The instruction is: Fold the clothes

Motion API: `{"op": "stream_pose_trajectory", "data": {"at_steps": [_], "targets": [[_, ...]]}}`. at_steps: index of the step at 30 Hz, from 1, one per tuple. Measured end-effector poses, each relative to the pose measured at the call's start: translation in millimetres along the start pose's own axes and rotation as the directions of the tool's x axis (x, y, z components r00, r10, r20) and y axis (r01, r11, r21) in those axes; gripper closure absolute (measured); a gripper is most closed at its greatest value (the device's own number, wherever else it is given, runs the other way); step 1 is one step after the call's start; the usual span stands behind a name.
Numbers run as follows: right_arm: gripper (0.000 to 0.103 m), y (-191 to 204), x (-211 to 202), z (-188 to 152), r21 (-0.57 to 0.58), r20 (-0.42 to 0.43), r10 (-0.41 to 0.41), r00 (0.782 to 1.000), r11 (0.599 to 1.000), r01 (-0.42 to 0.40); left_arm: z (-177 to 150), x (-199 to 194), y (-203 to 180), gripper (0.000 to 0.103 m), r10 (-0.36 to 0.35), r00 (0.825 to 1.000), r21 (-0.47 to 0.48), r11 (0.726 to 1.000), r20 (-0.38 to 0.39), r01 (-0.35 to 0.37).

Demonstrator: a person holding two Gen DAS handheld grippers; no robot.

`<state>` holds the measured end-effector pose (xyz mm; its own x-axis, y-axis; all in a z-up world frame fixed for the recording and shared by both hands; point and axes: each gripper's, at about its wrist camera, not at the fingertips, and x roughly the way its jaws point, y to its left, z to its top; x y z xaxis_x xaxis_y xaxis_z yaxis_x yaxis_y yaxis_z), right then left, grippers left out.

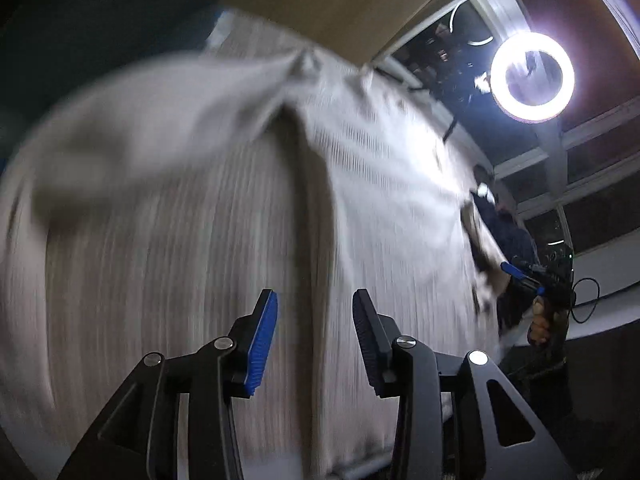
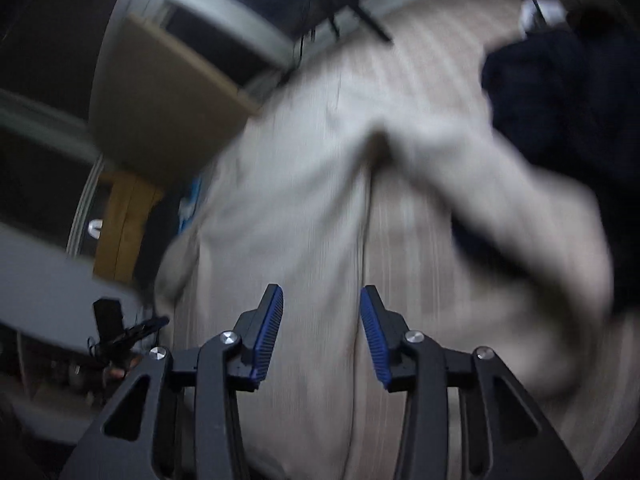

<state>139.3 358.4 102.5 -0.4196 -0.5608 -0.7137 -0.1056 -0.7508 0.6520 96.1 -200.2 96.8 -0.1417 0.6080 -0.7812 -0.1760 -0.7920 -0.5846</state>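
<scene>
While the left wrist view is smeared with blur, the left gripper (image 1: 315, 312) shows plainly: its blue-padded jaws stand spread with nothing between them, above a pale grey ribbed knit garment (image 1: 224, 216) that fills most of the frame. One fold of that cloth bulges up at the left, and a dark crease runs down its middle. At the far right edge a hand (image 1: 540, 320) carries the right gripper (image 1: 520, 274), its jaws too small to read there. A bright white ring light (image 1: 532, 77) glares above.

From the right wrist view, the right gripper (image 2: 321, 312) is likewise spread and empty over the same garment (image 2: 304, 216), beside a dark navy cloth (image 2: 560, 92) at the upper right.

To fold well, I judge each gripper should pinch a matching edge or corner, then carry both across together, keeping the cloth taut.

Blur hides hems, sleeves and the garment's outline; whatever it lies on is hard to tell.
</scene>
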Motion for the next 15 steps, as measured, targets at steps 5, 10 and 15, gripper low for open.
{"op": "stream_pose_trajectory", "data": {"at_steps": [5,10,15], "targets": [[0.063,-4.2,21.5,-95.9,-0.012,-0.126,-0.042,0.991,0.999,0.041,-66.4,16.1,2.8,0.067,-0.022,0.997,-0.068,0.998,-0.070,0.017],[0.064,-6.3,39.4,-131.9,-0.014,-0.152,-0.025,0.988,1.000,0.023,-80.6,30.3,-2.7,0.067,-0.002,0.997,-0.058,0.998,-0.071,-0.002],[0.099,7.8,43.4,-136.1,-0.083,-0.145,-0.048,0.988,0.996,0.036,-82.6,40.6,-16.1,0.100,0.037,0.998,0.004,0.999,-0.058,-0.037]]}}
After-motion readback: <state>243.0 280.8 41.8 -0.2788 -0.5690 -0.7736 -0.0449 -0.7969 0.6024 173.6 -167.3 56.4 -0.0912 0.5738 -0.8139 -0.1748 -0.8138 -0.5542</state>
